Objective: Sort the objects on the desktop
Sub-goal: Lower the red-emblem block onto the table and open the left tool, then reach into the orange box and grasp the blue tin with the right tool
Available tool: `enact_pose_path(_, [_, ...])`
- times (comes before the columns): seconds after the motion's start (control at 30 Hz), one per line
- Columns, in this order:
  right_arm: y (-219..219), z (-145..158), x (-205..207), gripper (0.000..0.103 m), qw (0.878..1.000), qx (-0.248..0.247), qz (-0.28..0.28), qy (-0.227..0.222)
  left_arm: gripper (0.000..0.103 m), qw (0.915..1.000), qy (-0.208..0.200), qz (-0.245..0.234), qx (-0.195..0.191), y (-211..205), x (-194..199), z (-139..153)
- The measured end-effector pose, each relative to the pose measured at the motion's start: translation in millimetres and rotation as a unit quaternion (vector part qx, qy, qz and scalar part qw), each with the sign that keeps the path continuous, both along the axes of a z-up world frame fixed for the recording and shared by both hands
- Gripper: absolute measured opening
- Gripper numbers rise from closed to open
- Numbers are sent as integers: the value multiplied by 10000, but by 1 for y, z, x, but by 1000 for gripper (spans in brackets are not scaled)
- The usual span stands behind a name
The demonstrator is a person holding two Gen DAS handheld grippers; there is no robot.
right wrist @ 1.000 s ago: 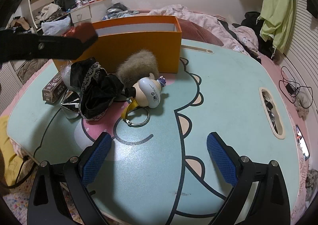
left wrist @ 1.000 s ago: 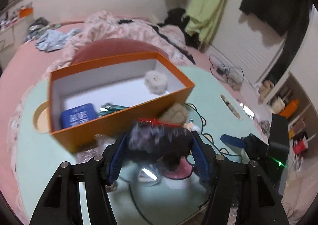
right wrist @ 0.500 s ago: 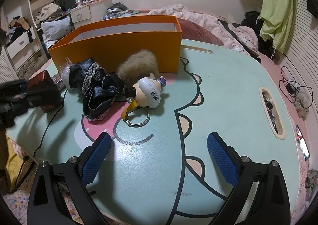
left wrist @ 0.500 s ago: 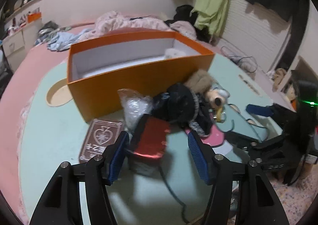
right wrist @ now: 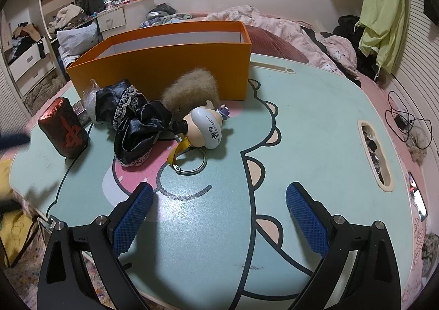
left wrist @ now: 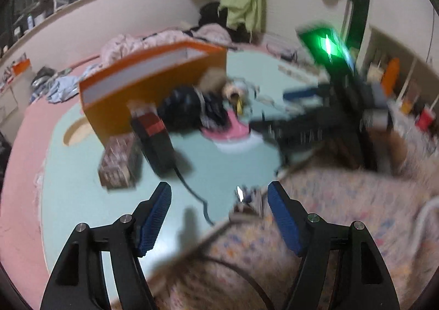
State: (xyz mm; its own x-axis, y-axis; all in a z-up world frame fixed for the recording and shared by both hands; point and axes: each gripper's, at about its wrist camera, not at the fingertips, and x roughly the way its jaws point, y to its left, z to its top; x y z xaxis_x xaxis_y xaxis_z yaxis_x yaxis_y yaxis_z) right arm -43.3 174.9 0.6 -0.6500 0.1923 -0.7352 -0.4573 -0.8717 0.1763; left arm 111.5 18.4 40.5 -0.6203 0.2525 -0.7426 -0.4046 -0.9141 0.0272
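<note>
A dark block with red markings [right wrist: 64, 131] stands on end at the near left of the mint-green cartoon table [right wrist: 315, 131]. In the blurred left wrist view the same block [left wrist: 153, 140] is ahead of my left gripper [left wrist: 219, 189]. Its jaws are opening with nothing between them, over the table's edge. Beside the block lie a black lace cloth [right wrist: 137, 123], a beige fluffy ball [right wrist: 189, 90] and a doll-head keychain [right wrist: 205, 129] with a metal ring. An orange box [right wrist: 164, 63] stands behind them. My right gripper [right wrist: 218, 208] hangs open over bare table.
A card box [left wrist: 118, 162] lies flat left of the block, next to a crinkled plastic bag [right wrist: 92, 104]. A dark cable [left wrist: 192, 189] runs across the table towards its near edge. A slot [right wrist: 373, 151] is cut in the table at right. A bed with clothes lies behind.
The left gripper let go of the dark red-marked block, which now stands on the table, and drew back towards the table edge with wider jaws. The right gripper has not moved.
</note>
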Motion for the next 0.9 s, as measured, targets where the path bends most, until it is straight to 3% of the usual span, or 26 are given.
enact_pose_path(0.03, [0,0,0,98,10000,1,-2,-2,72,9999,-8,-17,-101,2,1,-5])
enact_pose_path(0.13, [0,0,0,97,10000,-3,-9,0,72,9998,-51,105,141,-7,-11,-10])
enact_pose_path(0.27, [0,0,0,98,10000,-4,-21,-2,63,9973,374,598,-198,-20,-31,-15])
enact_pose_path(0.4, [0,0,0,98,10000,-13,-44,1,58,9961,265,698,468,-38,-29,-15])
enact_pose_path(0.63, [0,4,-1,97,10000,-20,-2,-23,62,9896,688,979,797,-56,0,-5])
enact_pose_path(0.77, [-4,45,-11,97,9992,29,313,257,66,9868,738,1108,923,-65,5,-4])
enact_pose_path(0.9, [4,103,-54,97,9933,-563,918,414,66,9854,711,1258,898,-72,11,-14])
